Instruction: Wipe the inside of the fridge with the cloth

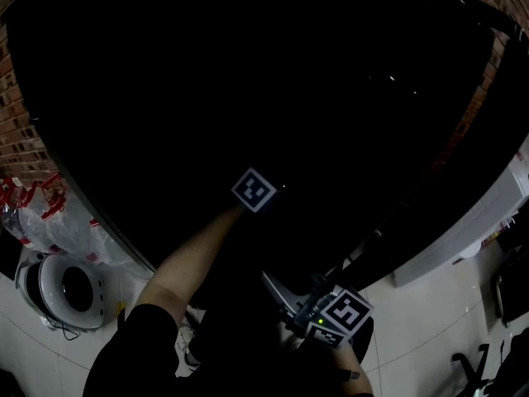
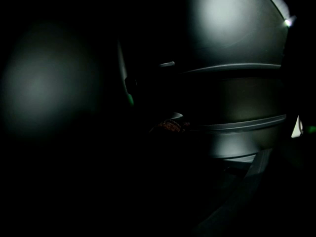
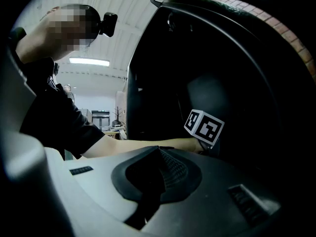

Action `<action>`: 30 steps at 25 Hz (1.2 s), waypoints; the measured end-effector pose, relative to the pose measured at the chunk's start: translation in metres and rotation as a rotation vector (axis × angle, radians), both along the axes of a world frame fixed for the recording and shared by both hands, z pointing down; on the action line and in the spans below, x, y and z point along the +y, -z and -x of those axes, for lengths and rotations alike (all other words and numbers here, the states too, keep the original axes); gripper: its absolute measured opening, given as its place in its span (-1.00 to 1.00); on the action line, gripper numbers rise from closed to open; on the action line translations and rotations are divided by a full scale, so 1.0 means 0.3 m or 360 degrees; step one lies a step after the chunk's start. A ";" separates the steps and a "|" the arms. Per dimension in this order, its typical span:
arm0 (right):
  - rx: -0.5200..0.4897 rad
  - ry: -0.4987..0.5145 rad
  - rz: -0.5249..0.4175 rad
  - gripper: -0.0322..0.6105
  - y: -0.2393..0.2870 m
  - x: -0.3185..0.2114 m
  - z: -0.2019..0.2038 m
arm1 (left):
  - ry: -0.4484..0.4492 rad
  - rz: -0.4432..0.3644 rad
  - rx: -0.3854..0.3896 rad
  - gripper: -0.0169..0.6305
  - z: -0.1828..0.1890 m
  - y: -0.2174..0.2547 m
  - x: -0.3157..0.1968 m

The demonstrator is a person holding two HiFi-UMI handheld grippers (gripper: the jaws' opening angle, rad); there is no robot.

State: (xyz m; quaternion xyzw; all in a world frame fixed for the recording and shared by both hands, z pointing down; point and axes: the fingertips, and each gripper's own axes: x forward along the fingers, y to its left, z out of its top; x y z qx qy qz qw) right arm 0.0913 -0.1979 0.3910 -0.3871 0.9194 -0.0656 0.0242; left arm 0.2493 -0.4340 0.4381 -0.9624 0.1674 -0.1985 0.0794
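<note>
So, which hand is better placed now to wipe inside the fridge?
Left. The left gripper is deep inside the dark fridge, jaws shut on the reddish cloth. The right gripper sits outside it, jaws shut and empty.

This looks like a big work hall or lab rather than a home. The right gripper view shows a high ribbed ceiling [image 3: 133, 19] with a strip light [image 3: 89, 61] and furniture far off [image 3: 101, 118]. A dark fridge [image 1: 248, 98] stands on a pale tiled floor [image 1: 430, 321] by a brick wall [image 1: 16, 131], with plastic bags [image 1: 50, 222] beside it.
</note>
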 end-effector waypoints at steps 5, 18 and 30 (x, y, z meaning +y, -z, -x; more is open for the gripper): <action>0.0008 -0.0006 0.0018 -0.89 -0.007 -0.006 0.002 | 0.0154 -0.0002 0.0059 -0.80 0.015 0.015 -0.075; 0.0021 -0.0027 -0.0044 -0.89 0.043 0.021 0.009 | 0.0464 0.0029 0.0617 -0.80 0.206 0.143 -0.116; 0.0023 -0.0089 -0.0182 -0.89 0.167 0.088 -0.020 | 0.0433 -0.0138 0.1011 -0.80 0.330 0.458 0.061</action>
